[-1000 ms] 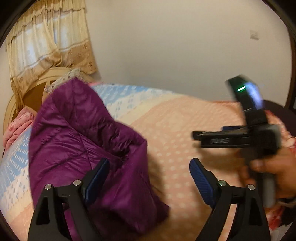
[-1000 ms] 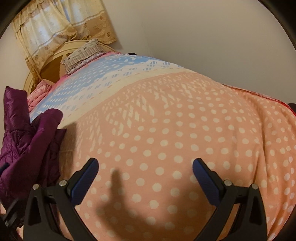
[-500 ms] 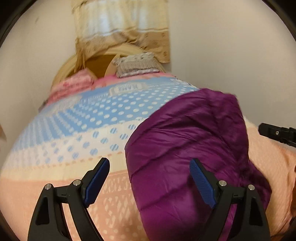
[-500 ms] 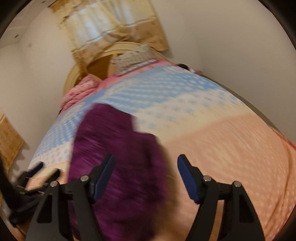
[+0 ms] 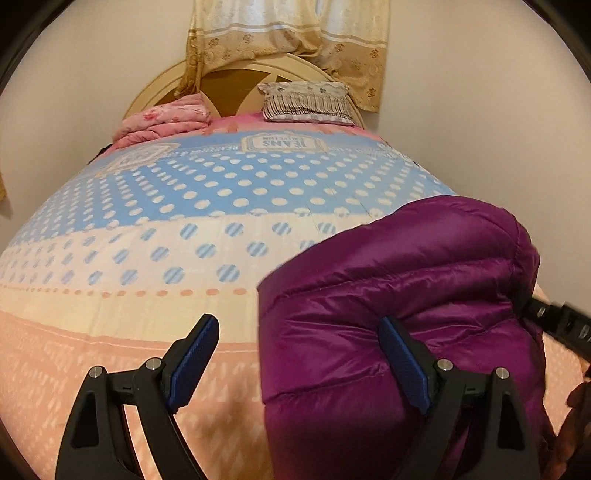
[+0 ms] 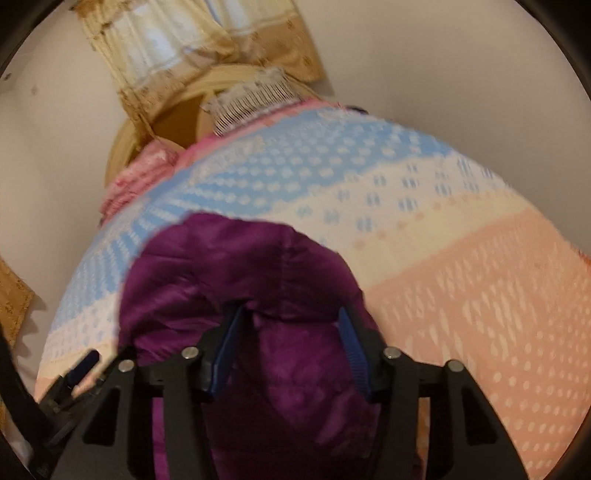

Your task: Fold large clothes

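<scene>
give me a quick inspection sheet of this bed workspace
surface: bed with dotted quilt, blue, cream and peach bands
job's things: purple puffer jacket bunched on the quilt, not folded flat
clutter: pink folded blanket and striped pillow at the headboard
grippers: left tongs open, one finger over the jacket; right tongs partly closed around a jacket fold, grip unclear
cables: nothing seen
surroundings: beige curtain, plain wall

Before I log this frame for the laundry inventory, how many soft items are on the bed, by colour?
Purple: 1, the jacket
Pink: 1, the folded blanket
Grey-white: 1, the pillow
Total: 3, on the dotted bedspread
</scene>
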